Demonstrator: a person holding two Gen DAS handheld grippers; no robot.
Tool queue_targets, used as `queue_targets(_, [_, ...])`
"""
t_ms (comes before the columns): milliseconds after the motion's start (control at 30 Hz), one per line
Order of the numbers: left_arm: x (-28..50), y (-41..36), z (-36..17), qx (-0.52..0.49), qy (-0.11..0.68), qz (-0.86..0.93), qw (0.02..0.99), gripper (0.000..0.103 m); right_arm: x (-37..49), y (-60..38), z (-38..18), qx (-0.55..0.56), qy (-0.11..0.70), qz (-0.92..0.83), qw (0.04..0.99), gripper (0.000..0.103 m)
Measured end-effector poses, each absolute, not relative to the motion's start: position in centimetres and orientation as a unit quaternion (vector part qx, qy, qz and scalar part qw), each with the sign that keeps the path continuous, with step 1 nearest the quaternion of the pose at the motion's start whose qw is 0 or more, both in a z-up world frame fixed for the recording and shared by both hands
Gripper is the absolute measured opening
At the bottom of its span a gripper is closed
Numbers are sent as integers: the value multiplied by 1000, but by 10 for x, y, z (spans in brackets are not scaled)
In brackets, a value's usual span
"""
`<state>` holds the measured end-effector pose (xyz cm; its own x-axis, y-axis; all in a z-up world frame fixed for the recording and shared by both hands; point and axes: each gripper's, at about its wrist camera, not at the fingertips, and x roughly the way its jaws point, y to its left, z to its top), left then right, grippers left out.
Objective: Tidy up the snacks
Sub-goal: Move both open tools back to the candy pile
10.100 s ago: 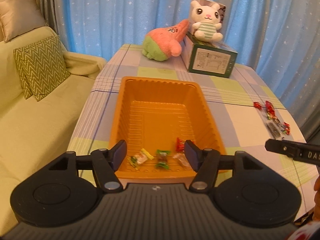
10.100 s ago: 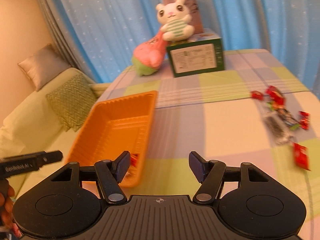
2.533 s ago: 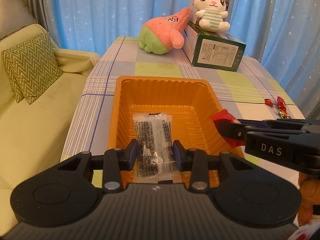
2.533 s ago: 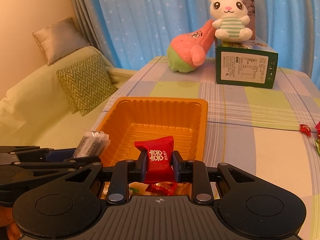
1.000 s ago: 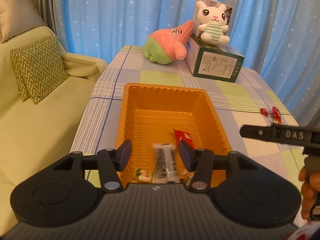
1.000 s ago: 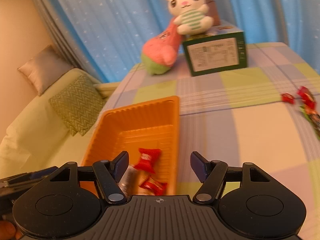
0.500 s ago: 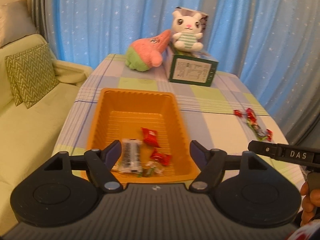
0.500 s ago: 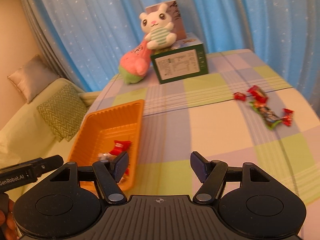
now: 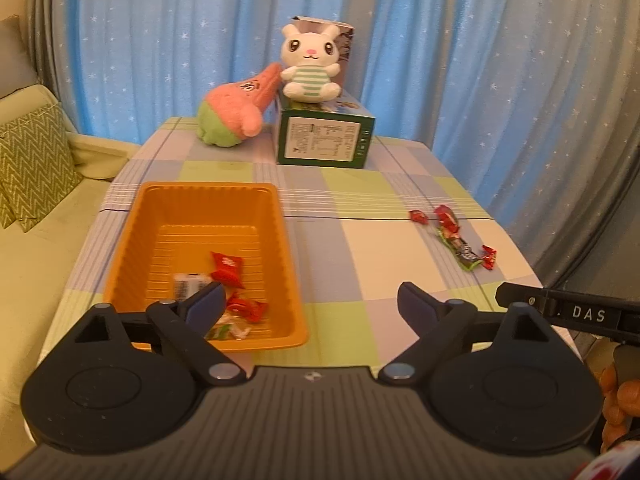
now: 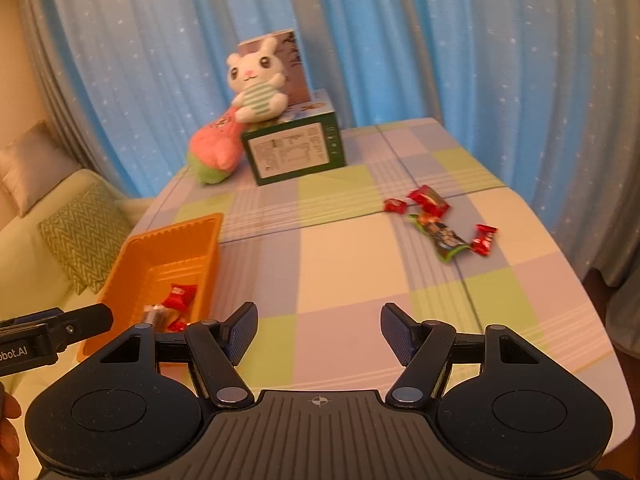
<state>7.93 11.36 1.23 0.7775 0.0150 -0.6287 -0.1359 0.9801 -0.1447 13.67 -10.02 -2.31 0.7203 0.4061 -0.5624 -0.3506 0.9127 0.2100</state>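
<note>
Orange rectangular plastic tray [image 9: 280, 240] on checked desk [image 9: 360, 248]: red wrapped candies [image 9: 226, 266], clear packet inside | left hand-held gripper [image 9: 310, 304] opening, empty | right hand-held gripper [image 10: 319, 330] parted, empty

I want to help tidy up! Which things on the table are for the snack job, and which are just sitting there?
For the snack job:
- orange tray, with some snacks already inside
- loose snacks lying on the tablecloth
- left gripper, jaws opening, nothing between them
- right gripper, open and empty

Just sitting there:
- bunny plush
- pink plush
- green box
</note>
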Motion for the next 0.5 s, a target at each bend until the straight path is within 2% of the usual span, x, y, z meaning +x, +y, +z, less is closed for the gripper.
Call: queue_targets(500, [104,61,9,-66,330,22,941,95,144,-183,-30,93,311,134,936,68])
